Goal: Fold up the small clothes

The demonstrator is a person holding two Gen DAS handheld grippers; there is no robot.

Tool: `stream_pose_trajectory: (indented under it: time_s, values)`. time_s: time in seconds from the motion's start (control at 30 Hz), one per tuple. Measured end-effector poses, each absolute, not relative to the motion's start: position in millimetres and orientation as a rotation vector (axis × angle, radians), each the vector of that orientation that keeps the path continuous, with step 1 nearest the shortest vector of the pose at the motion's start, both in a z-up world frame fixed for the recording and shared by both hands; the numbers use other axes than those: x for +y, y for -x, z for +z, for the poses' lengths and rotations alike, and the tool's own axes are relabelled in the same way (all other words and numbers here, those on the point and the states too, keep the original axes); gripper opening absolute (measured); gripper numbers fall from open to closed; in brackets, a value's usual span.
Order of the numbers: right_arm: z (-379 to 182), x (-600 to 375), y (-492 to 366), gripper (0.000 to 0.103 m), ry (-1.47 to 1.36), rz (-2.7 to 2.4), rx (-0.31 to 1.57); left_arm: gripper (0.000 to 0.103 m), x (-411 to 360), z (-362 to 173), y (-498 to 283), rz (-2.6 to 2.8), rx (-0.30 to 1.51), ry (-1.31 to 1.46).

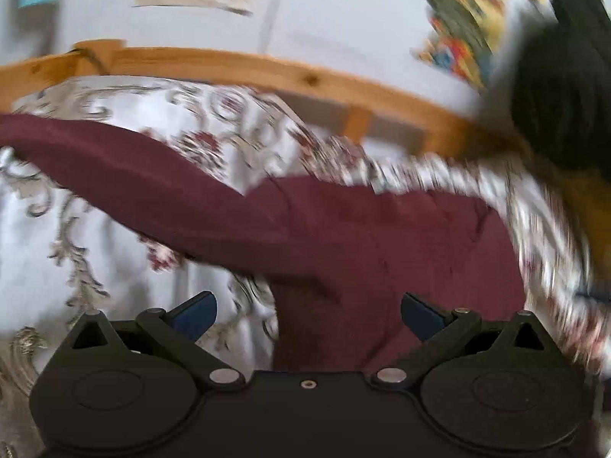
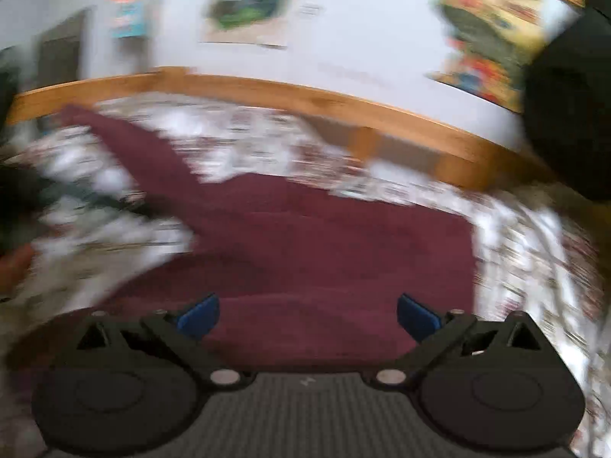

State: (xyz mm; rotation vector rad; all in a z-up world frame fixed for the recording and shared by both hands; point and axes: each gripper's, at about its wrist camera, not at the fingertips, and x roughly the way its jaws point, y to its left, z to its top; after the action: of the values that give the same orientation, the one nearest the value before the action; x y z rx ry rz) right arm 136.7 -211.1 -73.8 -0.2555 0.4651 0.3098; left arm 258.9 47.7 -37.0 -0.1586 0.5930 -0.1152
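A dark maroon garment (image 1: pixel 343 236) lies spread on a white bedspread with a grey and red floral print (image 1: pixel 95 210); one long sleeve runs off to the upper left. My left gripper (image 1: pixel 308 315) hovers open over the garment's near left edge, blue pads apart and nothing between them. In the right wrist view the same maroon garment (image 2: pixel 324 248) fills the middle, blurred by motion. My right gripper (image 2: pixel 308 315) is wide open above its near part, and its pads hold nothing.
A wooden bed rail (image 1: pixel 248 68) runs along the far side of the bed, with a white wall and colourful posters (image 2: pixel 252 0) behind. A dark bulky shape (image 1: pixel 565 95) stands at the upper right. A hand (image 2: pixel 15 267) shows at the left edge.
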Motion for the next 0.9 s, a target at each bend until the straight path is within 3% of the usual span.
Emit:
stream_pose_trajectory:
  time_s: [0.07,0.2,0.37,0.4,0.5,0.6,0.7,0.77,0.83,0.9]
  values:
    - [-80.1,-233.3,-157.4,0.097,0.22,0.203,0.473,0.102,33.9,-47.5,-259.5,-0.138,0.632,0.075]
    - [-96.0,-279.8,-207.9,0.077,0.043,0.027,0.495,0.102,16.3,-70.4,-261.9,-0.131,0.696,-0.062]
    - [-115.5,-316.7,-246.8,0.071,-0.157,0.003,0.543,0.102,14.2,-95.2,-267.4,-0.093,0.784,-0.129]
    - [-119.7,-318.8,-252.7,0.062,-0.164,0.006,0.557,0.102,14.7,-98.9,-268.1,-0.088,0.797,-0.136]
    - [-130.5,-323.0,-266.5,0.015,-0.187,0.01,0.593,0.102,16.6,-98.6,-267.8,-0.079,0.809,-0.11]
    - [-133.9,-327.8,-269.3,0.008,-0.211,-0.026,0.569,0.102,22.7,-88.7,-267.5,-0.044,0.799,-0.068]
    - [-129.6,-329.2,-266.5,0.008,-0.217,-0.02,0.555,0.102,38.5,-63.6,-264.1,0.068,0.731,-0.016]
    - [-125.1,-328.8,-262.7,0.019,-0.223,-0.017,0.546,0.102,54.6,-39.8,-261.7,0.151,0.673,-0.002]
    - [-118.9,-327.1,-255.0,0.063,-0.21,-0.01,0.535,0.102,74.0,-14.7,-260.2,0.191,0.627,-0.016]
    - [-109.2,-322.8,-243.1,0.071,-0.204,0.022,0.506,0.102,99.5,12.4,-262.1,0.23,0.602,-0.057]
